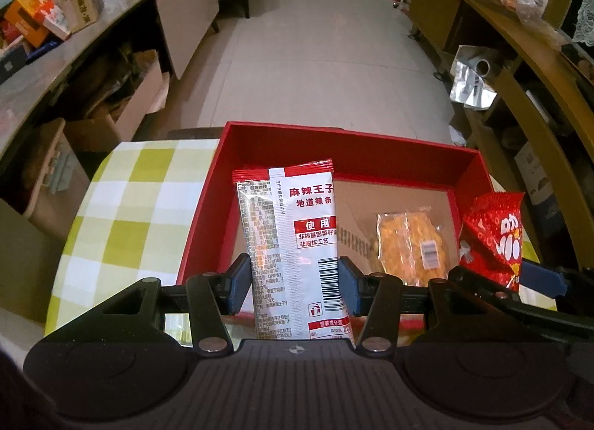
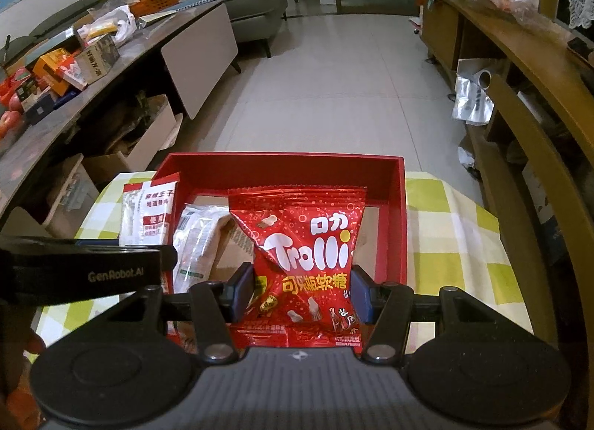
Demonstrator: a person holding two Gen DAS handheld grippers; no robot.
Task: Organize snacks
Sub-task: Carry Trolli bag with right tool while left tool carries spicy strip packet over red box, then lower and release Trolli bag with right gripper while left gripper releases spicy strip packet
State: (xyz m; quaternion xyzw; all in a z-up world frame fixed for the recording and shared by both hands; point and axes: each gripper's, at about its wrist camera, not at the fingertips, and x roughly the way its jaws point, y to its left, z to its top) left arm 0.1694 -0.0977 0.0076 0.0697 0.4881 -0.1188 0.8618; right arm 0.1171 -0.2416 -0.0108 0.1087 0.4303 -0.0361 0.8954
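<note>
- White spicy-strip packet (image 1: 293, 244) clamped upright between blue pads of left gripper (image 1: 293, 287), held over near-left part of red box (image 1: 371, 150).
- Red Trolli gummy bag (image 2: 304, 263) pinched in right gripper (image 2: 302, 291), held above same box.
- Clear-wrapped golden snack (image 1: 412, 246) lying flat on box floor.
- Box resting on green-checked tablecloth (image 1: 126, 215).

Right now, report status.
Left tongs shut on white spicy-strip packet. Right tongs shut on Trolli bag. Both over red box. Nothing blocking.
</note>
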